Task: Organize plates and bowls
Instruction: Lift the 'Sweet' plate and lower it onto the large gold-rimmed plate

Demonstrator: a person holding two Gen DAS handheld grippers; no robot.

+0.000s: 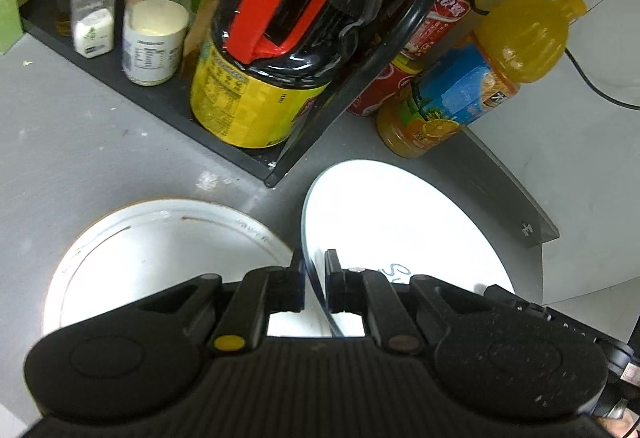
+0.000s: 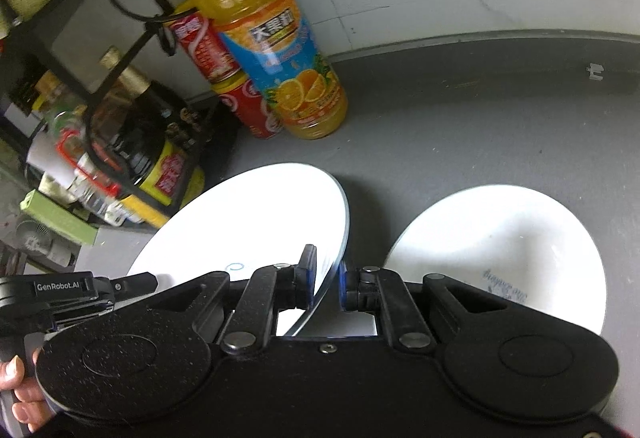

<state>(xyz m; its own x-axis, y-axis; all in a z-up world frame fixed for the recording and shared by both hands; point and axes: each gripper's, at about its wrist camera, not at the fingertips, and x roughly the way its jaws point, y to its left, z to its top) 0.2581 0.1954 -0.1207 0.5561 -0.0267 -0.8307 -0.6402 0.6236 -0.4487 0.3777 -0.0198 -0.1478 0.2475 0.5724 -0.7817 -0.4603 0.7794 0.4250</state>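
Both tongs, left tongs point(image 1: 314, 266) and right tongs point(image 2: 326, 270), pinch opposite rims of one tilted white plate point(image 2: 256, 214) above the counter point(image 2: 460, 126); uneven pulling could make it slip.

Bright overhead light, blowing out the white plate point(image 1: 400, 222) and bowl point(image 2: 500, 238) to featureless glare; soft shadows on the grey table point(image 2: 460, 126); strong fisheye bending at edges; rack point(image 2: 80, 86) clutter slightly blurred, dim

Far-left corner blocked by black rack point(image 1: 224, 142) crowded with jars, juice bottle point(image 2: 280, 38) and red cans point(image 2: 224, 70) set against the wall beside it, open grey counter point(image 2: 480, 126) left free to the right, white bowl point(image 2: 500, 238) occupying the near right.
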